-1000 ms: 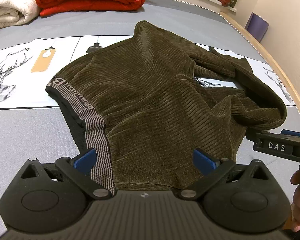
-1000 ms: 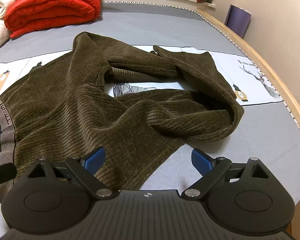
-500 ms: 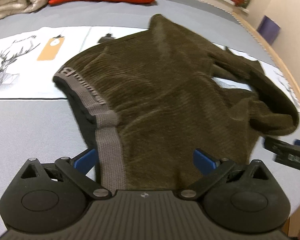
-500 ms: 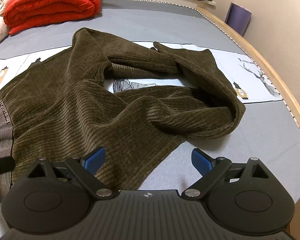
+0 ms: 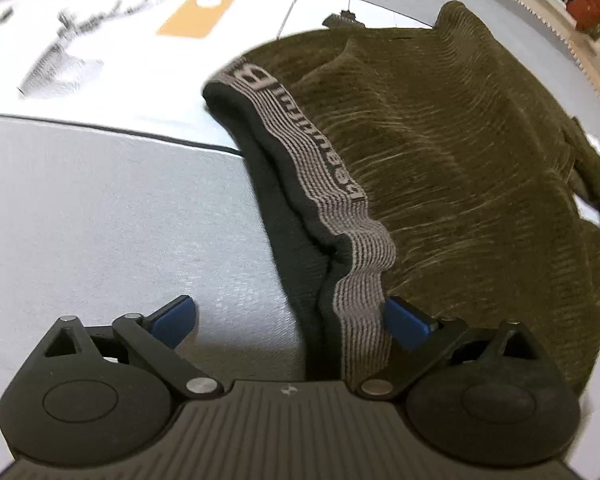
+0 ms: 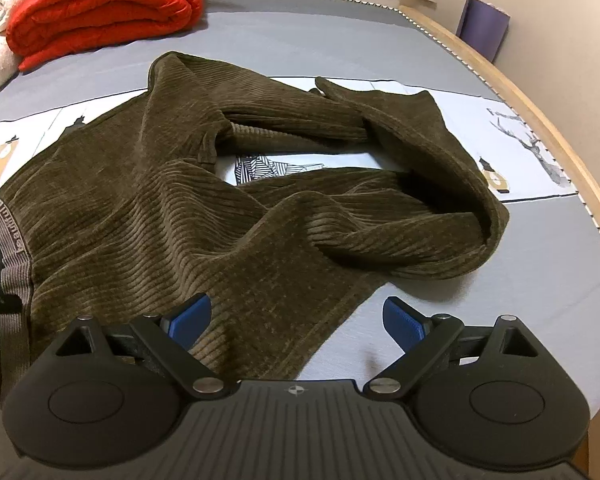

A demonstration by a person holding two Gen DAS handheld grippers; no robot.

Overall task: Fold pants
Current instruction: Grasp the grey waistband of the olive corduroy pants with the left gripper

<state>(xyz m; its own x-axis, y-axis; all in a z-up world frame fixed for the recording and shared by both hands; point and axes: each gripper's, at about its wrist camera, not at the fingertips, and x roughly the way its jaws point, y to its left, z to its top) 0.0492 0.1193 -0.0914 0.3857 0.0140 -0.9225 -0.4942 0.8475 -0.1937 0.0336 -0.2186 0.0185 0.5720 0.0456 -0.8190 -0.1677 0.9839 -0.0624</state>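
Since a second ago my left hand-held gripper (image 5: pixel 288 320) has swung onto the waistband (image 5: pixel 320 168), jaws open astride it. Right hand-held gripper (image 6: pixel 296 318) open over the near hem. Pants (image 6: pixel 180 208) lie crumpled on the bed (image 6: pixel 500 280). Pinch next, I judge.

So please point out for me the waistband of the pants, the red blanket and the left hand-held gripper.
waistband (image 5: pixel 332 184), left wrist view, on the grey striped band with letters.
red blanket (image 6: pixel 100 12), right wrist view, on its folded top.
left hand-held gripper (image 5: pixel 290 318), left wrist view, midway between its blue fingertips.
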